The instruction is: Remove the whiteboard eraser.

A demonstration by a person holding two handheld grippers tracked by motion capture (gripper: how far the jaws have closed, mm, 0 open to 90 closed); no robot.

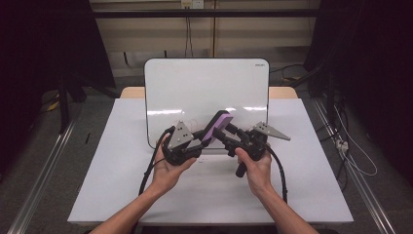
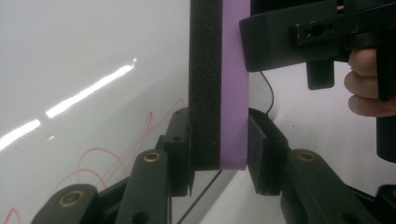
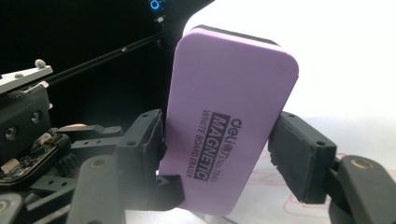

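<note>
While clamped by the left hand-held gripper [image 2: 219, 149], eraser [image 2: 218, 84] stands upright.

You're working in a lab-style recording room: a plain white-topped bench [image 1: 311, 195] stands between dark curtained sides, with metal floor rails [image 1: 44, 170] flanking it, loose cables [image 1: 358, 156] trailing nearby (a wall socket [image 1: 191, 4] sits behind), and a glossy white rectangular whiteboard [image 1: 195, 87] lying on it.

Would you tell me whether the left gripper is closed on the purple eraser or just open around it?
Shut on it. In the left gripper view, the left gripper has one pad against the eraser's black felt and one against its purple back.
</note>
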